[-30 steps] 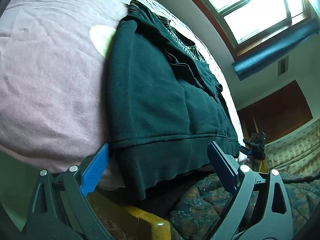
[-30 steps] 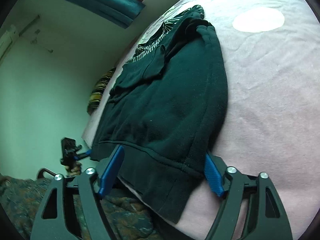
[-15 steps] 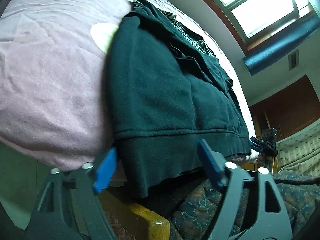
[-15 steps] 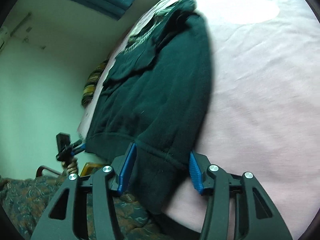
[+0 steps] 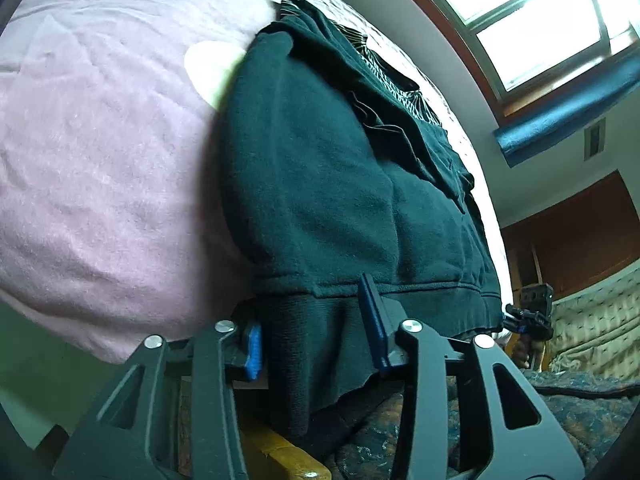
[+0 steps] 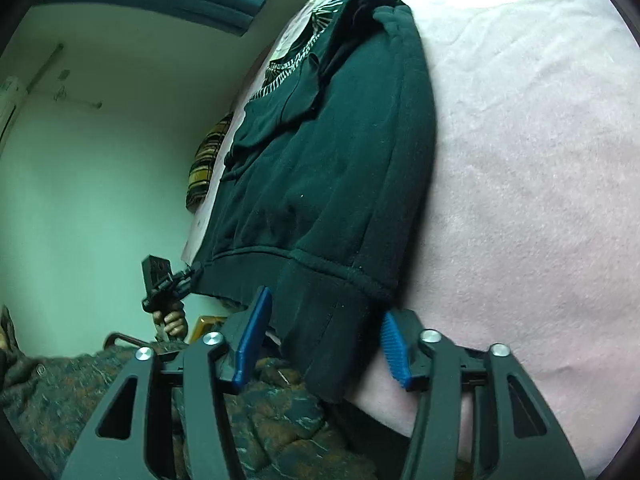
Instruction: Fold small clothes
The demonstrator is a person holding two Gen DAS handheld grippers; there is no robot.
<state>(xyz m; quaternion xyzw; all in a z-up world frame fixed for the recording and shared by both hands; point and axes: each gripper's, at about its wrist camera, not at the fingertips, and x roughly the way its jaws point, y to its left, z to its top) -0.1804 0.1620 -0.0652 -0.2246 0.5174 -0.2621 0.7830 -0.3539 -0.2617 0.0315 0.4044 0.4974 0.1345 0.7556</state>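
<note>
A dark green sweatshirt (image 5: 332, 184) lies on the pink bed cover (image 5: 100, 168), its ribbed hem hanging over the bed's edge. My left gripper (image 5: 316, 332) has its blue pads on either side of the hem's left corner, still a little apart. In the right wrist view the sweatshirt (image 6: 328, 168) hangs the same way, and my right gripper (image 6: 324, 348) straddles the hem's right corner, jaws partly open. Each gripper shows small in the other's view: the right gripper (image 5: 530, 314) and the left gripper (image 6: 164, 280).
A striped garment (image 5: 392, 80) lies under the sweatshirt's collar end. A patterned quilt (image 5: 560, 408) lies below the bed edge, with a yellow wooden frame (image 5: 280, 456). A window (image 5: 540, 12) and wall stand beyond.
Both grippers moved forward onto the hanging hem and narrowed their jaws around its corners.
</note>
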